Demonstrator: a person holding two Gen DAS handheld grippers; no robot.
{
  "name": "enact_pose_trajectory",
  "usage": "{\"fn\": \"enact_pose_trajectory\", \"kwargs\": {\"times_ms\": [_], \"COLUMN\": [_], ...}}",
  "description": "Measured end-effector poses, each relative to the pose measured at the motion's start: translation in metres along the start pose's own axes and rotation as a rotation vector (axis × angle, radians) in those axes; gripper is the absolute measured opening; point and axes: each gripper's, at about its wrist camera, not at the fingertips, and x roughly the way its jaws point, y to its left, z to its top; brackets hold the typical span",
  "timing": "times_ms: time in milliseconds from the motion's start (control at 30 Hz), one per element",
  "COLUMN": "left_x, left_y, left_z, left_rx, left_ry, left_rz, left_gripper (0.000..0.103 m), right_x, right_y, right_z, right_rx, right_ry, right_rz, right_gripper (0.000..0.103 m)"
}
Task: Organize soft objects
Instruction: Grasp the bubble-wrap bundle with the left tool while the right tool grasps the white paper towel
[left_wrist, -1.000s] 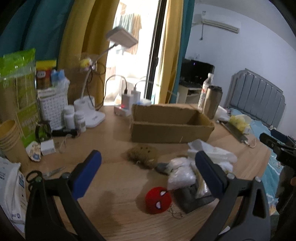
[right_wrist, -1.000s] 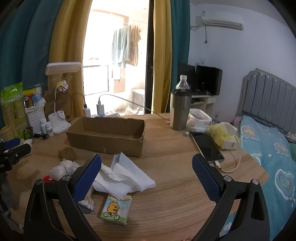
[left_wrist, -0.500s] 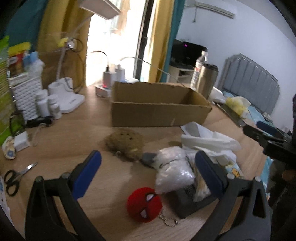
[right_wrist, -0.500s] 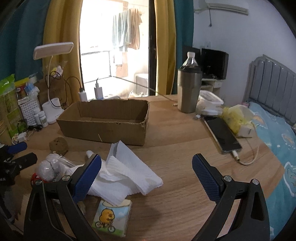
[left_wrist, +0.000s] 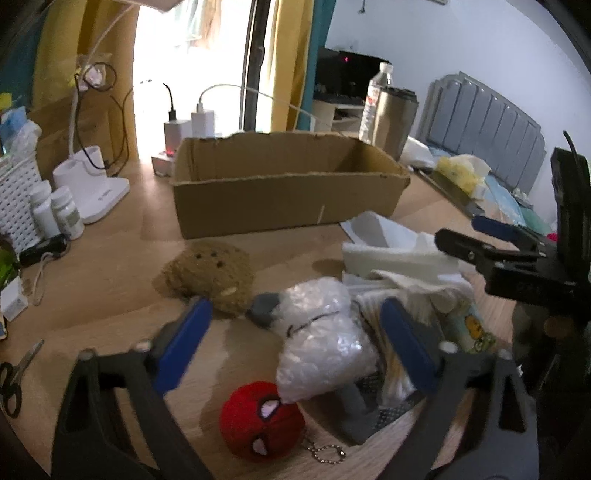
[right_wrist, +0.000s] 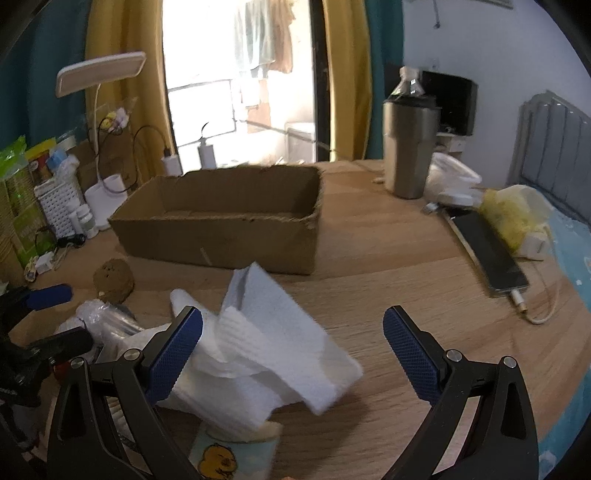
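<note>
My left gripper (left_wrist: 295, 325) hangs over the wooden table with its jaws closing. A white crinkled plastic bag (left_wrist: 321, 343) lies between them, and the pads are clear of it. A red spider-mask plush ball (left_wrist: 262, 424) lies just below it. A brown plush (left_wrist: 210, 273) sits by the left fingertip. My right gripper (right_wrist: 295, 332) is open above a heap of white tissues (right_wrist: 266, 350), with a duck-print tissue pack (right_wrist: 229, 454) under them. The open cardboard box (right_wrist: 221, 240) stands behind.
A steel tumbler (right_wrist: 410, 147), a phone (right_wrist: 487, 251) on a cable and a yellow bag (right_wrist: 513, 214) sit on the right. Pill bottles (left_wrist: 66, 214), a lamp base (left_wrist: 96, 184), a white basket (left_wrist: 14, 199) and scissors (left_wrist: 14, 376) line the left.
Both grippers have come forward and down toward the pile of soft things. The left jaws have narrowed around the white bag. The right jaws stay wide.
</note>
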Motion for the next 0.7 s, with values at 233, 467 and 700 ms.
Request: {"fn": "enact_pose_trajectory", "kwargs": {"times_ms": [233,467,700], "left_x": [0.012,0.018,0.018], "left_y": [0.001,-0.002,-0.005], "left_z": [0.0,0.0,0.001], "left_rx": [-0.013,-0.016,-0.019], "left_ry": [0.054,0.092,0.095], "left_rz": [-0.014,-0.055,-0.075], "left_gripper": [0.073,0.051,0.048], "right_x": [0.021,0.037,0.044], "right_y": [0.002,-0.009,-0.011], "right_z": [0.005,0.005,0.002], "right_rx": [0.007,0.075,0.099], "right_ry": [0.068,0.148,0.183], "right_rz": [0.052,0.119,0.142], "right_gripper": [0.1,0.076,0.026]}}
